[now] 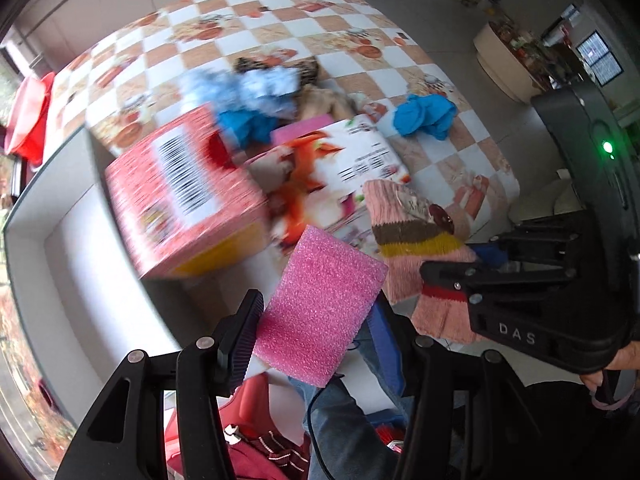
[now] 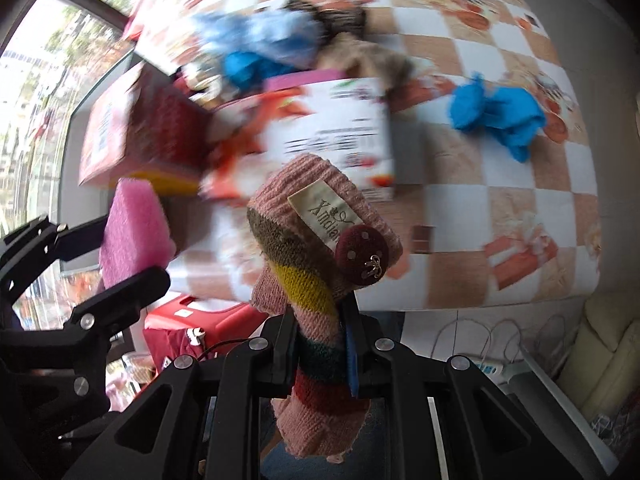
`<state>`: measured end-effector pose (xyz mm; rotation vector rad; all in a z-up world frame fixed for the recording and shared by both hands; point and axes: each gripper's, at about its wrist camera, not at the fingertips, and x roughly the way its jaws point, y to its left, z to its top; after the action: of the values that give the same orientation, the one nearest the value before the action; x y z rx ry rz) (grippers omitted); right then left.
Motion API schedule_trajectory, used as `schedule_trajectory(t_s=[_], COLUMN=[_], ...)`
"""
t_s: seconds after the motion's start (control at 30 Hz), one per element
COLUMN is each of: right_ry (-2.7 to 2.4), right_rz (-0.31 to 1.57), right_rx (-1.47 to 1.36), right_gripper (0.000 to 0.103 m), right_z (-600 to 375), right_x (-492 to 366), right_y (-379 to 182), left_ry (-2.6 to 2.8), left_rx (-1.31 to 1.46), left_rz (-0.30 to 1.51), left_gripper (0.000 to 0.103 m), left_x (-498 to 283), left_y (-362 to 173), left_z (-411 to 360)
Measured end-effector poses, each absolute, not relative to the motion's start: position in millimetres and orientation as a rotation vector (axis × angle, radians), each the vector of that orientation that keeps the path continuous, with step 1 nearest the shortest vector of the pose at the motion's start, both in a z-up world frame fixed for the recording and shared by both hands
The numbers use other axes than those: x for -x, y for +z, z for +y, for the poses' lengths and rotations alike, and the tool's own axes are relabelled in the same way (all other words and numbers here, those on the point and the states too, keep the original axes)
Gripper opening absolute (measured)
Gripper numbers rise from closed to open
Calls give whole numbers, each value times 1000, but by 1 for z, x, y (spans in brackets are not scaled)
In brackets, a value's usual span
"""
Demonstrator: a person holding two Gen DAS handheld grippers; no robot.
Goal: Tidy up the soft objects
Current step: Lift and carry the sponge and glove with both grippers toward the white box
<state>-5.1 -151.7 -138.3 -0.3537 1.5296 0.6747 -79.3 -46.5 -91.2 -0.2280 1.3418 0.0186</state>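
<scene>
Left gripper point(image 1: 316, 332) clamped on light, squashy pink foam sponge point(image 1: 320, 304); right gripper point(image 2: 318, 344) pinching limp striped knitted sock point(image 2: 320, 240) mid-length, drooping.

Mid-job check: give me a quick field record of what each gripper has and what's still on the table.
left gripper: shut on pink sponge
right gripper: shut on striped knit sock
table: checkered cloth
boxes: red box beside white box
loose items: blue cloth lying apart; heap of soft items behind the boxes
image quality: background blurred
</scene>
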Motion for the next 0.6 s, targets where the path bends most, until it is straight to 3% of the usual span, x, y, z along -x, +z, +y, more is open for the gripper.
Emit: schedule_trajectory(t_s=[0.6], right_ry=[1058], right_rz=[1361], right_rx=[704], right_gripper=[19], right_z=[-23], right_x=[111], right_y=[-111], left_ry=[383], left_rx=[486], left_rz=[1202], left_gripper=[56], left_x=[185], left_y=[-74], left_z=[74])
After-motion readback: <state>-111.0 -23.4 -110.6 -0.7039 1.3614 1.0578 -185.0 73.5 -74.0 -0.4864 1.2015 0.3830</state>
